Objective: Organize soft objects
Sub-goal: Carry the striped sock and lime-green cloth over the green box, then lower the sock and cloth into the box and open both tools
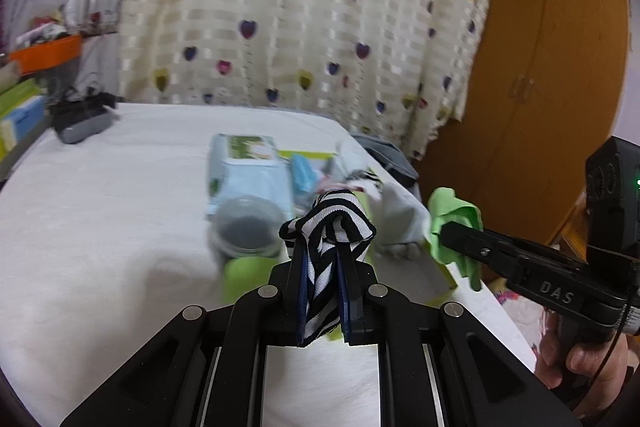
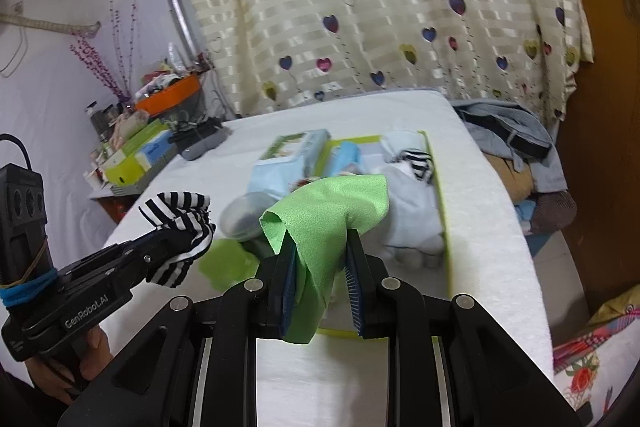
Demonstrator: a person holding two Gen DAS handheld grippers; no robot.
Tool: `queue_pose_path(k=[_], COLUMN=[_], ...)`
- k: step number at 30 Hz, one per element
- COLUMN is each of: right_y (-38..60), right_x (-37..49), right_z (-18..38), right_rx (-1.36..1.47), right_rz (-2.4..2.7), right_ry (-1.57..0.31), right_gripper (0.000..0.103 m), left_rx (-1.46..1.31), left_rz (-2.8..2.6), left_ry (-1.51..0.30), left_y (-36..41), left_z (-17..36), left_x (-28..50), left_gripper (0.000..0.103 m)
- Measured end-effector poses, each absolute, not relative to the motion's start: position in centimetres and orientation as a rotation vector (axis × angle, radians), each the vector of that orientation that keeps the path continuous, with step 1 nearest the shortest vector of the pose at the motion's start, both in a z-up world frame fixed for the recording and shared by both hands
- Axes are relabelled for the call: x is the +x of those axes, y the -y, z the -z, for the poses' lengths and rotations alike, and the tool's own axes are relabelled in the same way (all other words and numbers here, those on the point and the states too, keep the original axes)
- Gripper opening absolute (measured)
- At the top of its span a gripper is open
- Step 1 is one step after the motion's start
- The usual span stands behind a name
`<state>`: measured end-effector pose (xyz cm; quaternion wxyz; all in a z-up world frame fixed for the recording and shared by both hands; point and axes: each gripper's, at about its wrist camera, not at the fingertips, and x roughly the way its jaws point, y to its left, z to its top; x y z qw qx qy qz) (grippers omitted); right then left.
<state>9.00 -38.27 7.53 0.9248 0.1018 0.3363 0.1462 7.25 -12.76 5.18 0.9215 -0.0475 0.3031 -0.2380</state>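
In the left wrist view, the left gripper [image 1: 325, 255] is clenching a black-and-white striped knit sock [image 1: 329, 223] between its two blue-padded fingers [image 1: 301, 291]. The sock is bunching over the tips and trailing down between the pads, held up above the white padded table [image 1: 100, 227]. It looks light and limp, so it is likely sagging wherever it is not pinched; a grip near its middle fold, as here, seems to be keeping both ends short. At the right edge the right gripper [image 1: 444, 233] is biting into a bright green microfibre cloth [image 1: 454, 223]. Beyond both, a shallow lime-green-rimmed tray [image 1: 444, 277] is lying on the table with pale soft items in it, and a clear round plastic jar [image 1: 248, 223] and a pale blue wipes packet [image 1: 248, 171] are lying just beside it.

In the right wrist view, the right gripper [image 2: 318, 251] is pinching the green cloth [image 2: 332, 215], which is draping over one finger [image 2: 289, 279] and hanging below the pads. The jaws are standing fairly wide, with the cloth gathered against the left pad, so the hold may be loose; thin, smooth fabric like this could slip, and taking it by a thicker gathered fold would probably be safer. At left, the left gripper [image 2: 176, 239] is carrying the striped sock [image 2: 180, 223] in the air, apart from the cloth, near the tray [image 2: 440, 211].
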Motion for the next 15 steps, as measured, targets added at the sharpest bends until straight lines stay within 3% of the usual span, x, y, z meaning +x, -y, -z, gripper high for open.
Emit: queue_pose_path(k=[15], right_y=[40.6], right_x=[11.0], right_z=[-3.1], right_rx=[0.166], right_rz=[-0.263], right_ry=[-0.825], right_gripper=[0.024], left_rx=[-0.057], left_rz=[0.617], left_ry=[-0.717], left_y=[18.3], left_z=[-2.3], left_x=[9.0], left_gripper=[0.012])
